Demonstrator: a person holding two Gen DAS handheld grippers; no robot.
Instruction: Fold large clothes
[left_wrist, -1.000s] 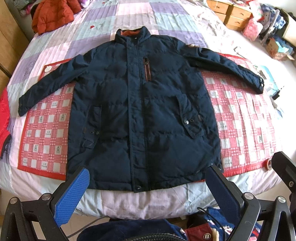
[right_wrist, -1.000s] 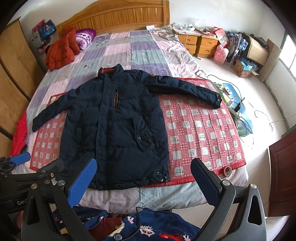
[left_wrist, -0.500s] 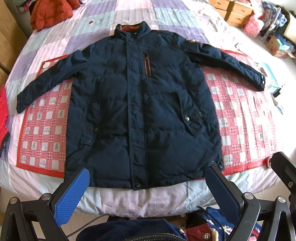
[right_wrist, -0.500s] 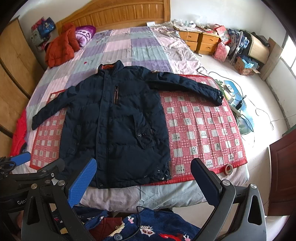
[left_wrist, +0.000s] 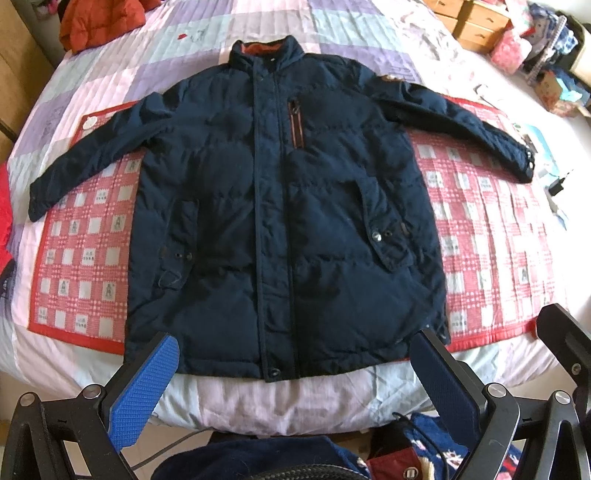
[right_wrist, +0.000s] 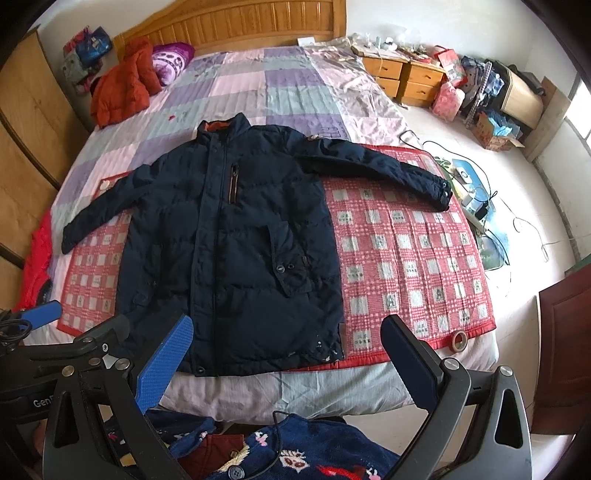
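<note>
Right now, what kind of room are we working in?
Most likely a home bedroom: the navy jacket lies spread on a bed with a wooden headboard, and wooden bedside drawers stand beside it. Both grippers are open and hold nothing.

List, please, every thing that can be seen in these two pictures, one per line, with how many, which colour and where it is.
jacket: one, dark navy, spread flat front-up on the bed, both sleeves out
mat: one, red and white check, under the jacket
quilt: one, lilac, pink and grey patches, covering the bed
orange jacket: one, heaped near the headboard
headboard: one, wooden, far end of the bed
tape roll: one, brownish, near corner of the mat
bedside drawers: wooden, count unclear, beside the bed head
patterned knit garment: one, blue, below the foot of the bed
left gripper: open, blue pads, empty
right gripper: open, empty
</note>
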